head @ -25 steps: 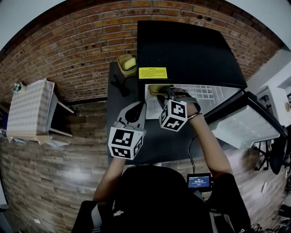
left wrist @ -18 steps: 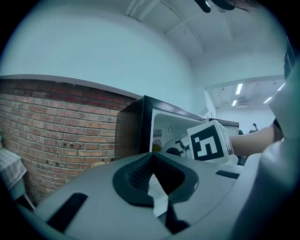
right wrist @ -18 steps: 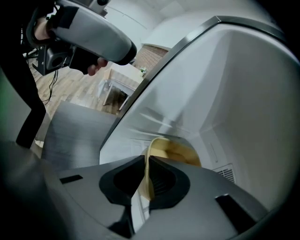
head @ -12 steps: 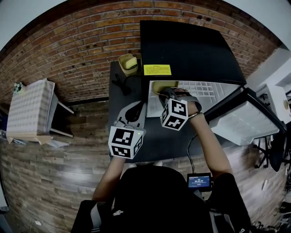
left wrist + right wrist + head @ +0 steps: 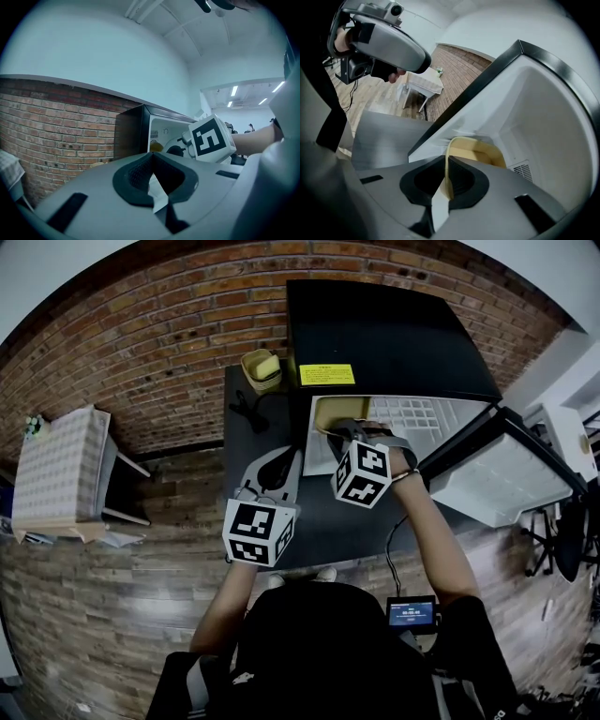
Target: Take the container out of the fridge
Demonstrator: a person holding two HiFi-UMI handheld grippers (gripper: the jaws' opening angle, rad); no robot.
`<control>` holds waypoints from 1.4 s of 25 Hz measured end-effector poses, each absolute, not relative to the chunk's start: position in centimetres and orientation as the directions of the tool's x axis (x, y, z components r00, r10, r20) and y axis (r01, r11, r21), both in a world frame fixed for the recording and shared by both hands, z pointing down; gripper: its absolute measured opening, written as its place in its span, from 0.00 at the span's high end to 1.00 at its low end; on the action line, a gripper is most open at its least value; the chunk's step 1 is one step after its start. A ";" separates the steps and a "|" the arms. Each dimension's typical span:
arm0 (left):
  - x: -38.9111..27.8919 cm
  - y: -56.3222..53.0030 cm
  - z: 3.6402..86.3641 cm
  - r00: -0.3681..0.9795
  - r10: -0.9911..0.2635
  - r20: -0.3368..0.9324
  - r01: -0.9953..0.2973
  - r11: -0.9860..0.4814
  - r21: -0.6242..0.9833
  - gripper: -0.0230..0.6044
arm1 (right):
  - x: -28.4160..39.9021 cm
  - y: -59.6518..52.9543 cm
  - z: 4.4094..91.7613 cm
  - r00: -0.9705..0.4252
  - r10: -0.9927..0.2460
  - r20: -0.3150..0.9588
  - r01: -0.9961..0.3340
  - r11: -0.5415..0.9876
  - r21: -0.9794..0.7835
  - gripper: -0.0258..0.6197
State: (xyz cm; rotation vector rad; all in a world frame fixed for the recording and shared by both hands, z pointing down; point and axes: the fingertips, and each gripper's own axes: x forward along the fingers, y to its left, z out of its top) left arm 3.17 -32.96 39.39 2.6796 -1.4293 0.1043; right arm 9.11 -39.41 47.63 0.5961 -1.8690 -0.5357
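I have the right gripper reaching into the fridge, its jaws closing with the thin near wall of the container between the pads. The container sits just inside the fridge opening, towards its left side. It is a pale yellow, smooth, open-topped tub with rounded corners, and looks like light plastic. I advise seating the pinch below the rim, then drawing it out level. The left gripper hangs outside the fridge, jaws together and empty.

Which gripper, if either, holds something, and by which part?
The right gripper is closing on the yellow container inside the fridge, its thin side wall between the jaws. The left gripper holds nothing.
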 end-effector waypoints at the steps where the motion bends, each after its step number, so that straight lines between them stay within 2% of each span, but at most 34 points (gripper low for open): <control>1: 3.0 -32.8 39.4 0.558 -0.823 0.109 -0.830 -0.555 0.060 0.94 | 9.0 -39.2 47.6 -0.320 -0.626 0.711 -0.158 0.775 0.612 0.88; 35: -2.0 -25.8 40.8 0.637 -0.765 0.094 -0.771 -0.630 0.098 0.94 | 6.6 -31.0 48.3 -0.217 -0.673 0.707 -0.265 0.738 0.621 0.88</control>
